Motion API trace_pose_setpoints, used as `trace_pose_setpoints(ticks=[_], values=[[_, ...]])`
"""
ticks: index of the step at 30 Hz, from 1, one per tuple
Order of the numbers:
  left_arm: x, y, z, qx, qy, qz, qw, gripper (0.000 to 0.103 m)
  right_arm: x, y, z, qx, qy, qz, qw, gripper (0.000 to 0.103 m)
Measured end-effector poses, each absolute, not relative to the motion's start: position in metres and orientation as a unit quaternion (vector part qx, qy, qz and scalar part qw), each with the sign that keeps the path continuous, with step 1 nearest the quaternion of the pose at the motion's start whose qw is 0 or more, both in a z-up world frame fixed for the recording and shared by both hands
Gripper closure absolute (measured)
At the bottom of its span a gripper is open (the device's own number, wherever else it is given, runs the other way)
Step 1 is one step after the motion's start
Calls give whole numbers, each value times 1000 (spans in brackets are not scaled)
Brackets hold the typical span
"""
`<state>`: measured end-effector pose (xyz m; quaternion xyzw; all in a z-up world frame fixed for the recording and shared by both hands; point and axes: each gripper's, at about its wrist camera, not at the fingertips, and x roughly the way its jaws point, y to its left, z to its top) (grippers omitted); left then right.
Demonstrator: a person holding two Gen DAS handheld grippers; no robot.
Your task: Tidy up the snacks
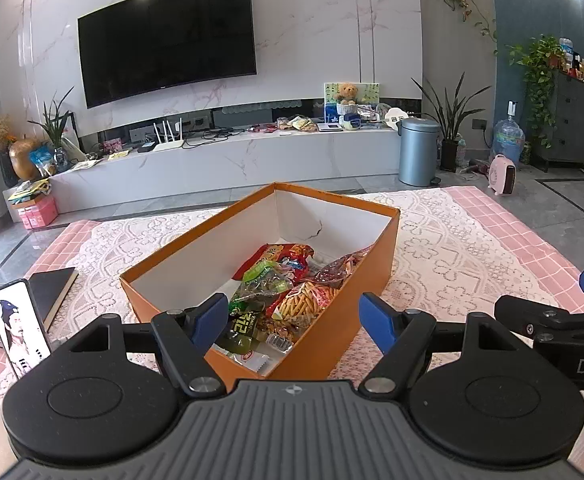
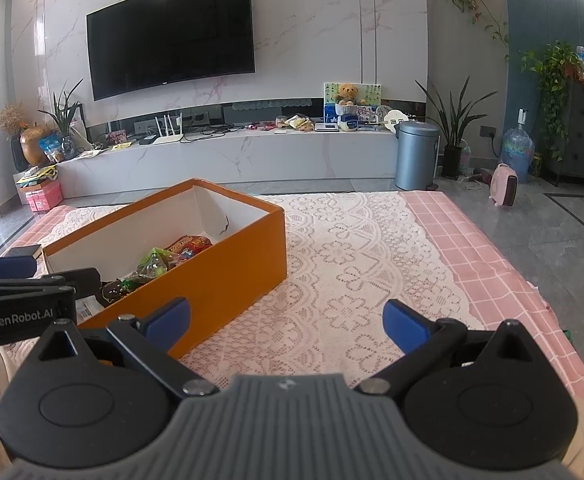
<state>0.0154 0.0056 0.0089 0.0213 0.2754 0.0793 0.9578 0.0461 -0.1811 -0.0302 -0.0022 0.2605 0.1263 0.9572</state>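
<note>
An orange cardboard box (image 1: 380,264) with white inner walls stands on the lace-covered table. Several snack packets (image 1: 288,296) lie piled in its near half, among them a red bag (image 1: 288,258) and a green one (image 1: 248,326). My left gripper (image 1: 296,322) is open and empty, just above the box's near corner. The box also shows in the right wrist view (image 2: 220,276), with the snacks (image 2: 160,264) inside. My right gripper (image 2: 286,322) is open and empty over the bare lace cloth to the right of the box.
A phone (image 1: 18,330) on a stand and a dark book (image 1: 52,292) lie left of the box. The table has a lace cloth (image 2: 356,264) over pink check fabric (image 2: 488,264). A TV unit, bin (image 2: 416,154) and plants stand beyond.
</note>
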Motion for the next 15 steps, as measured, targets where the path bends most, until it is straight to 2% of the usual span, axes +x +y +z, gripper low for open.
trace_pose_setpoints(ticks=[15], values=[[15,6,8,19,277,77,957,15,47,-179,-34,-2,265,129,956,4]])
